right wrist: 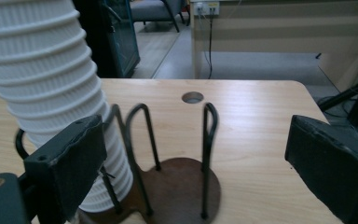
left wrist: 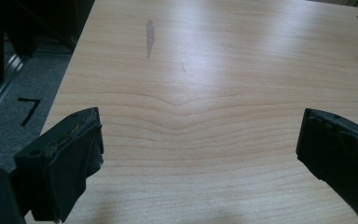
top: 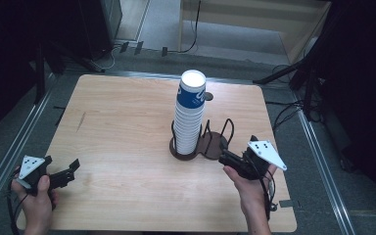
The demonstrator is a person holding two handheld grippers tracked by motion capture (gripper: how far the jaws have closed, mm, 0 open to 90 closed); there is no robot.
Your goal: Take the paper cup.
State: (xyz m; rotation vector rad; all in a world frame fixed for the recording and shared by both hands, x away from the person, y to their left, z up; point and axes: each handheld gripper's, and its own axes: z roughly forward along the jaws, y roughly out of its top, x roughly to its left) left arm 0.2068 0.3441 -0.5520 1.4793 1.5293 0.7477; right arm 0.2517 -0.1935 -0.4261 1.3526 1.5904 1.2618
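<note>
**Standing ready beside the cup stack**

From above, the cup stack (top: 190, 115) sits in the wire holder (top: 203, 143) at mid-table; the right gripper (top: 223, 157) hovers just beside it. The left gripper (left wrist: 198, 154) gapes over bare table (left wrist: 205, 70). Right gripper view: jaws wide, nothing between them.

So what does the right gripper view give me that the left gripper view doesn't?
Right gripper view: the stack of paper cups standing in one bay of the wire holder, the holder's second bay bare, a round hole in the tabletop, and the room beyond. Left gripper view: a dark streak on the wood and black tape marks on the grey floor. Both: the wooden table and open black jaws with nothing between them.
</note>
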